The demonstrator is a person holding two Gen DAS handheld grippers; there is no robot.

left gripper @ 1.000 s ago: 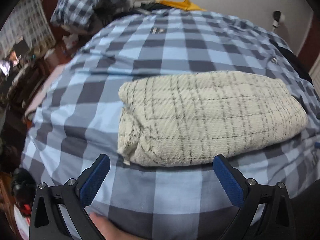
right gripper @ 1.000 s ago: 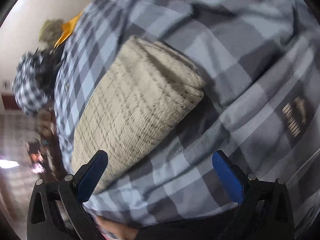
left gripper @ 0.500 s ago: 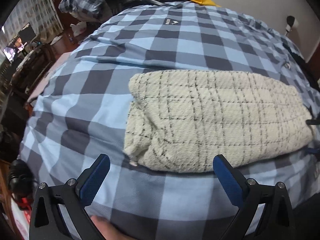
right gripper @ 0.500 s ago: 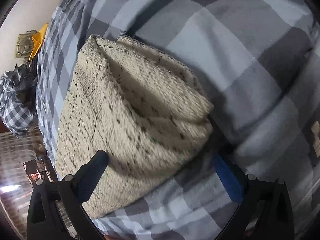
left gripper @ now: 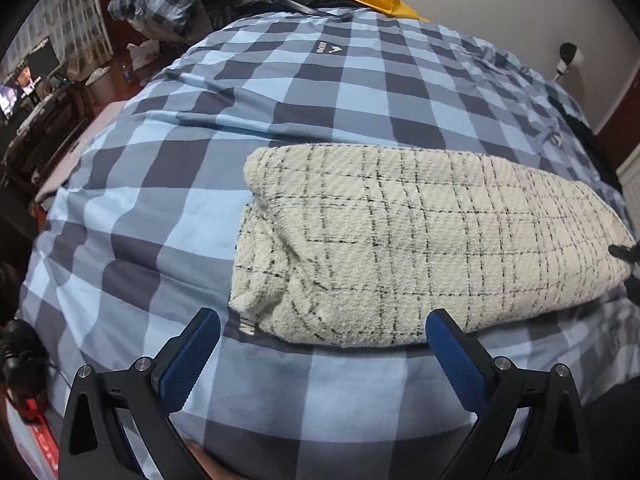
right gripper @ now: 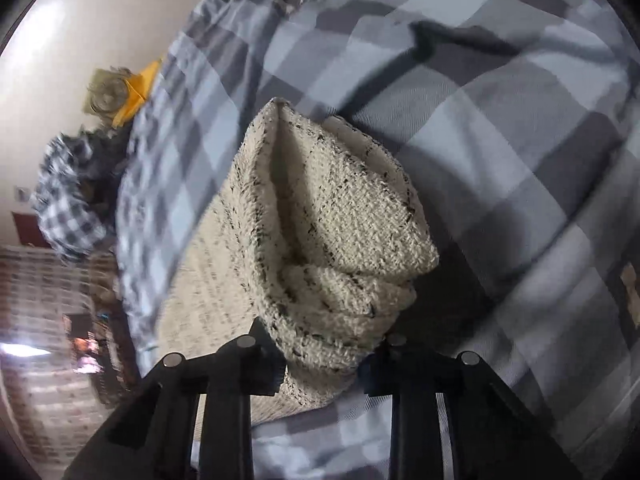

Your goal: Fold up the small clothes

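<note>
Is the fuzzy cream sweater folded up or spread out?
Folded: the cream knitted garment with thin black checks lies as a thick bundle, stacked layers showing at its end.

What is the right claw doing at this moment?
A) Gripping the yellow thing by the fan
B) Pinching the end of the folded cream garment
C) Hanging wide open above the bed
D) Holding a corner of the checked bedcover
B: in the right wrist view the right claw has closed in on the end of the cream checked garment, with knit bunched between its fingers.
</note>
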